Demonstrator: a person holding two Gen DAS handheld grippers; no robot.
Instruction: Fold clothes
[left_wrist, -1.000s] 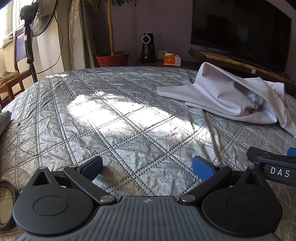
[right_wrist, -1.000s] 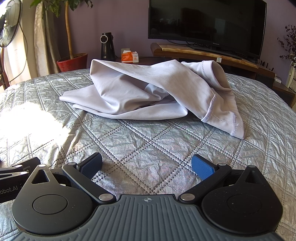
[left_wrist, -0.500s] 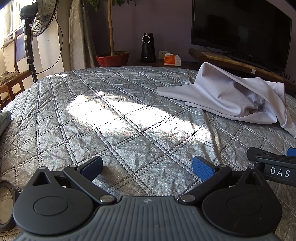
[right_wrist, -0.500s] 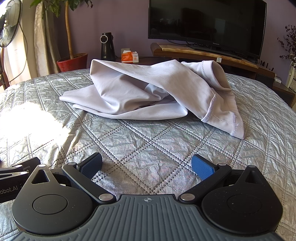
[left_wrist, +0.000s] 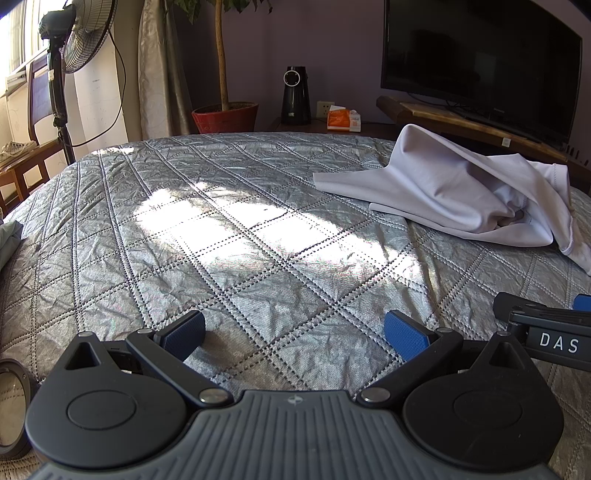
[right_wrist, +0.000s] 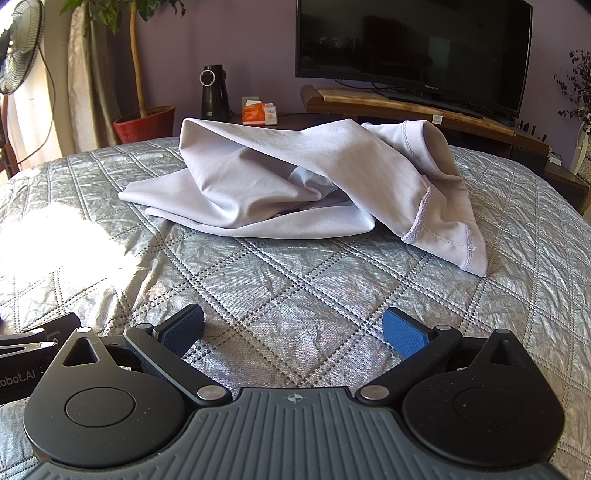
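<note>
A pale garment (right_wrist: 295, 184) is seen crumpled on the quilt (right_wrist: 295, 295) in the upper middle of the right wrist view, and at the upper right of the left wrist view (left_wrist: 443, 184). It is bunched into a raised heap, with one flat flap spread toward the left of the frame and a stitched hem (right_wrist: 439, 236) hanging at the right edge of the heap. Nothing has yet been folded, as judged from this heap.

The right gripper (right_wrist: 293, 332) is held low at the bottom of its frame, just above the quilt, with its blue pads (right_wrist: 402, 336) spread wide and nothing between them. The left gripper (left_wrist: 293, 332) is held likewise at the bottom of its own frame, spread wide and empty. Part of the right gripper is seen at the lower right edge of the left view, so the two are placed side by side.

Both are kept well apart from the garment, probably as a starting stance. The garment lies straight ahead of the right gripper, so a first reach is likely best made by it, toward the hem. Before any fold, the heap would need to be spread flat.
</note>
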